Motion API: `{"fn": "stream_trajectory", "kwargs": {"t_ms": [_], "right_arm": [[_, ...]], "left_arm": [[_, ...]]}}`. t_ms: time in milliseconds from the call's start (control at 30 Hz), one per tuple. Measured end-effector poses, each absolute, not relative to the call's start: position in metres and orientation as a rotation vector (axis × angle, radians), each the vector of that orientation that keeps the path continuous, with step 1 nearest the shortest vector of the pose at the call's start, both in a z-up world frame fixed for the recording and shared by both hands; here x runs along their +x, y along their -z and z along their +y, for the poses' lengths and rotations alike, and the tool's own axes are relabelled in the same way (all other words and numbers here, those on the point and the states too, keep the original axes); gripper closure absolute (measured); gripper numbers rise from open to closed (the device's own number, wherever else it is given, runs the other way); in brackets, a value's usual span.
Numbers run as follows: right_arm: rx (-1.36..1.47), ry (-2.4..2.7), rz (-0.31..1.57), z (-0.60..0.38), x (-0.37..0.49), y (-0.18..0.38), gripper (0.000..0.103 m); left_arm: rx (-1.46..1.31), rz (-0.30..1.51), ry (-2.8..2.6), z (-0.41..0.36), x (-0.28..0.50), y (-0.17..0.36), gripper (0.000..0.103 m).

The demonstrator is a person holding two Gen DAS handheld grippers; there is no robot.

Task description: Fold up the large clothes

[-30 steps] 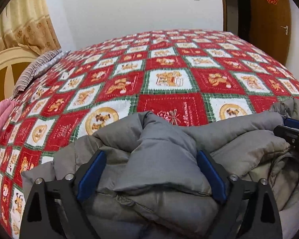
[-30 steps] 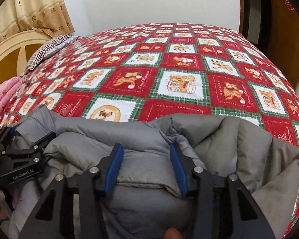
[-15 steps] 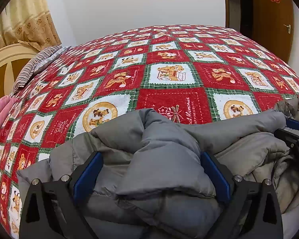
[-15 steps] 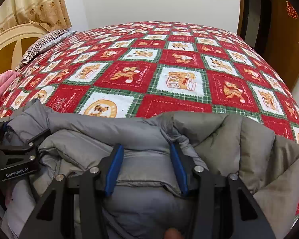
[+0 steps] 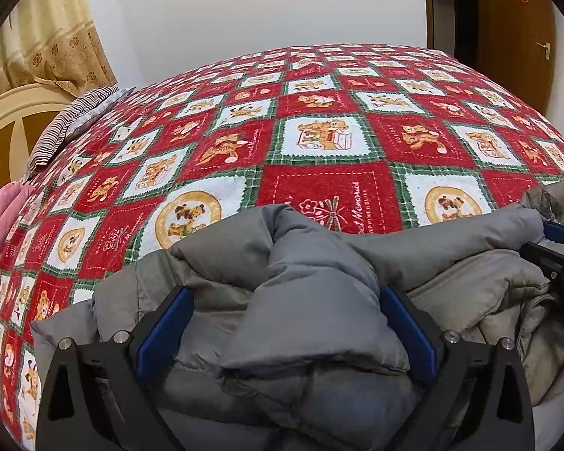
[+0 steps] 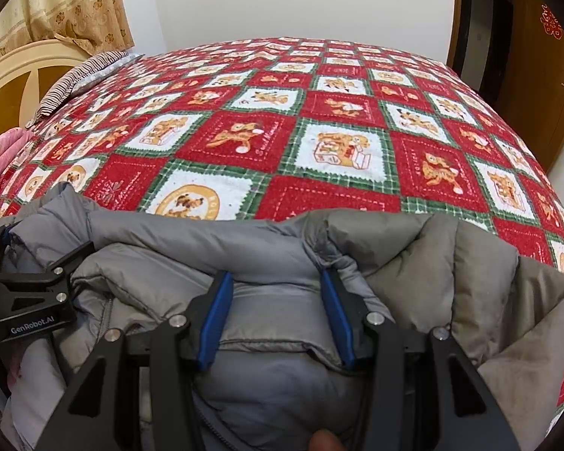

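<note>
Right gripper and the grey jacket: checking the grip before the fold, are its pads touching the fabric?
Touching. The right wrist view shows the right gripper with both blue pads pressed against a pinched ridge of the grey jacket.

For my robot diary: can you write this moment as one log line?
task: fold jacket | left gripper: jaws wide, jacket fold loose between | right gripper: pinching jacket | jacket: bunched on bed

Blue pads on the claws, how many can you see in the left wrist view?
3. Two on the left claw, either side of the grey jacket; one on the right claw at the right edge. Its other pad may be hidden.
</note>
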State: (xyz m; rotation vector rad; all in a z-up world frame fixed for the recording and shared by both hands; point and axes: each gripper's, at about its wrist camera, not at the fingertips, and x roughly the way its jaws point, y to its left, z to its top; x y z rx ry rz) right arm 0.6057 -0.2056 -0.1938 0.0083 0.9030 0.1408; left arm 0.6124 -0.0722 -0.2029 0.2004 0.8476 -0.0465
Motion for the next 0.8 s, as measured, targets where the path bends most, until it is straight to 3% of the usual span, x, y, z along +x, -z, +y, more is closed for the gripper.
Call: {"fn": "stream_trajectory", "kwargs": {"t_ms": [667, 767, 800], "right_arm": [[-0.081, -0.121, 0.923, -0.197, 0.609, 0.19, 0.049], [-0.119, -0.127, 0.915, -0.202, 0.598, 0.176, 0.032], [-0.121, -0.111, 0.901, -0.207, 0.591, 0.168, 0.016]], "left_arm": [[0.221, 0.863, 0.027, -0.073, 0.616, 0.201, 0.001], [0.213, 0.862, 0.016, -0.068, 0.61, 0.177, 0.001], [0.192, 0.847, 0.023, -0.063, 0.604, 0.163, 0.001]]}}
